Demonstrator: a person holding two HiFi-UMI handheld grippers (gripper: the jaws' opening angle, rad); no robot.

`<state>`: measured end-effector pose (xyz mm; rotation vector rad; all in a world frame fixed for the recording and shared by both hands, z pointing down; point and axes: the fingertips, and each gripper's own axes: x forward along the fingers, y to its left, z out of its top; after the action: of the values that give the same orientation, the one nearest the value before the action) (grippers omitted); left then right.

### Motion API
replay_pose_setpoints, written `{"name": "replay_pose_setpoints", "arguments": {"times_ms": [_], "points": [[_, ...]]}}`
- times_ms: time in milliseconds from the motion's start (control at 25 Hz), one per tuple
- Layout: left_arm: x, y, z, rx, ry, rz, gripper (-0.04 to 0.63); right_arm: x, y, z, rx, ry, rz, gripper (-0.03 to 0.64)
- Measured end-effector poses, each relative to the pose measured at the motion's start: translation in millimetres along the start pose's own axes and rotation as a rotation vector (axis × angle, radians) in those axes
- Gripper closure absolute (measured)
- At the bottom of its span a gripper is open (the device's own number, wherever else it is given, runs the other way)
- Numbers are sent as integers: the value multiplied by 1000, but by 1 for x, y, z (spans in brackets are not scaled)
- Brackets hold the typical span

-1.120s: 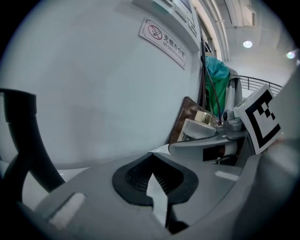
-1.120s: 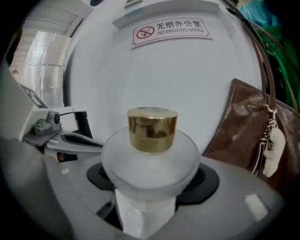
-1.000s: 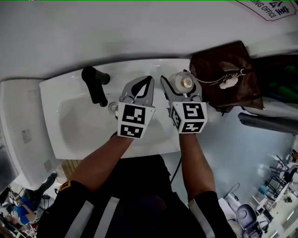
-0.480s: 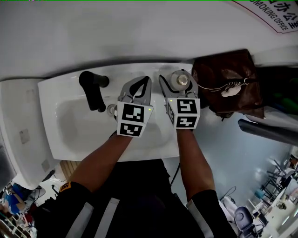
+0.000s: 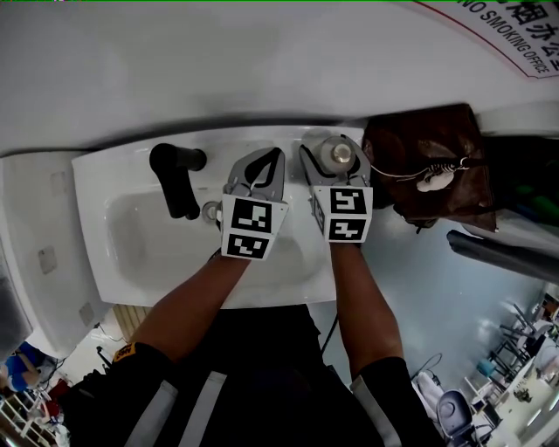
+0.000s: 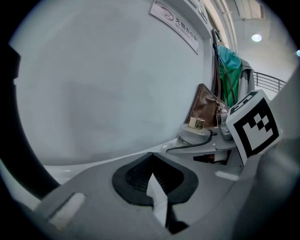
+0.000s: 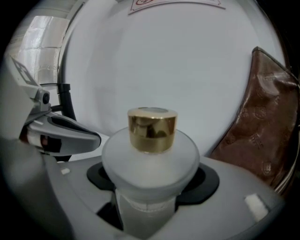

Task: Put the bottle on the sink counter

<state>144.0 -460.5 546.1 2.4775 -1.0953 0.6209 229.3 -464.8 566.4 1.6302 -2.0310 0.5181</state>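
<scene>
The right gripper [image 5: 335, 157] has its jaws spread wide and clamped on the bottle [image 7: 150, 161], one black pad on each side of its frosted white body just under the rounded shoulder. The bottle stands upright in the grip, with its shiny gold cap [image 7: 152, 129] on top. In the head view it sits over the far right corner of the white sink [image 5: 131, 284], on the flat rim close to the wall [image 5: 218, 70]. No view shows whether its base rests on the rim.

The left gripper [image 5: 276, 155] is just to the left of the right one, over the far edge of the basin. Its jaws are closed tip to tip and hold nothing. The two grippers lie side by side, both pointing toward the wall and tilted downward.

A black faucet [image 5: 175, 179] stands at the far left of the basin, well apart from the bottle. A brown bag [image 5: 428, 161] lies just to the right of the bottle, beyond the sink's right edge, with a thin cord and a pale tag across it. Part of a red-edged sign [image 5: 502, 26] shows on the wall at the far right.
</scene>
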Motion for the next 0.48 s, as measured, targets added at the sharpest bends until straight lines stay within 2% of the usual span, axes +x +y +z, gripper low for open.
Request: {"name": "replay_pose_setpoints", "arguments": {"times_ms": [480], "points": [[2, 1, 0, 11, 7, -11, 597, 8, 0, -5, -3, 21, -28, 276]]}}
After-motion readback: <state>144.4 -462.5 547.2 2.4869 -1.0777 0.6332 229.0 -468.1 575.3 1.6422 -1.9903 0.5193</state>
